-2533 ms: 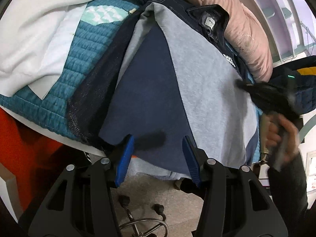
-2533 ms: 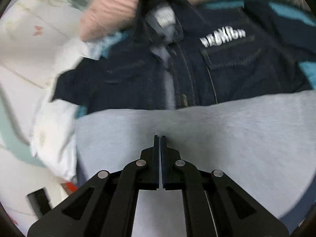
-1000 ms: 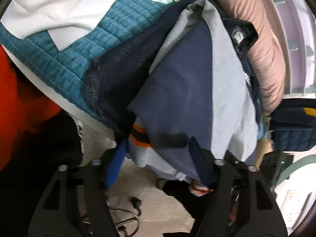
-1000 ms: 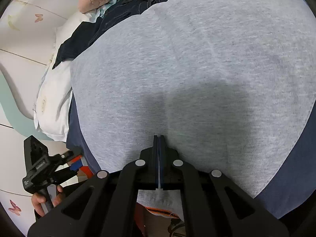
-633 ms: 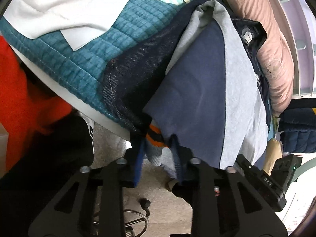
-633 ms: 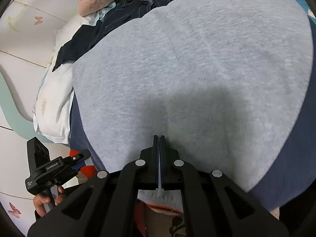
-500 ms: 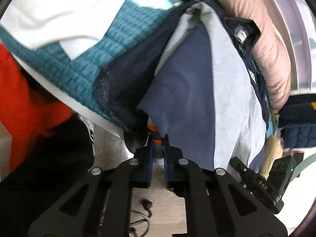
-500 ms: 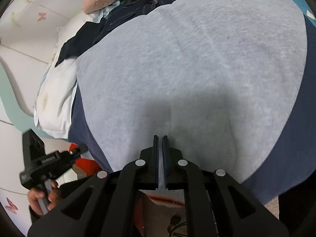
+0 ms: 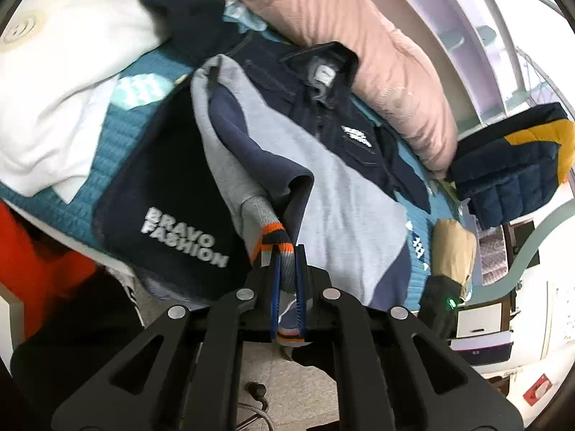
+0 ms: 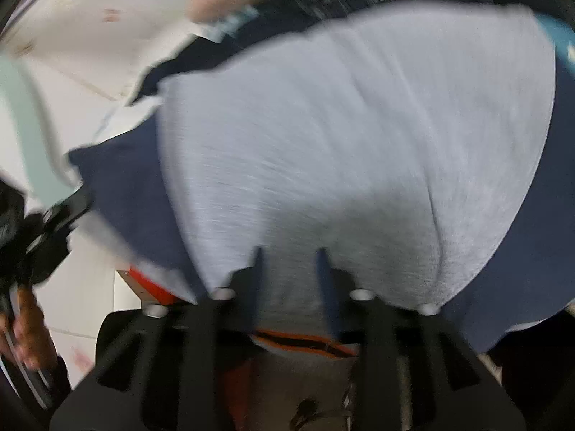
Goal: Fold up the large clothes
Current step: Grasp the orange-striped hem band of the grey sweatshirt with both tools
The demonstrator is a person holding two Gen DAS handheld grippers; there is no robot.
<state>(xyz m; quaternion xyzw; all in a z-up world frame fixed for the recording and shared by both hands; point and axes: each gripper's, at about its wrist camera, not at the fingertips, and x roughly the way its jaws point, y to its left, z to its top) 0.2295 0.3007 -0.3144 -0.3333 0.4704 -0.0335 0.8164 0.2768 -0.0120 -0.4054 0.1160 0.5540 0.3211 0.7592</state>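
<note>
A bed [image 9: 107, 165] with a teal quilted cover carries the clothes; a pink pillow [image 9: 359, 46] lies along its far side, white bedding [image 9: 61, 82] at its far left, speckled floor [image 9: 287, 388] below its near edge. The grey and navy sweatshirt [image 9: 345, 201] lies on the bed atop a dark denim jacket [image 9: 323, 107]. The left tool [image 9: 287, 280] is clamped on the sweatshirt's orange-striped cuff [image 9: 276, 240], which 1 second ago hung over the bed's edge between parted jaws and is now lifted. The right tool [image 10: 289, 262], closed on the sweatshirt's hem then, is opening, hem between its jaws.
</note>
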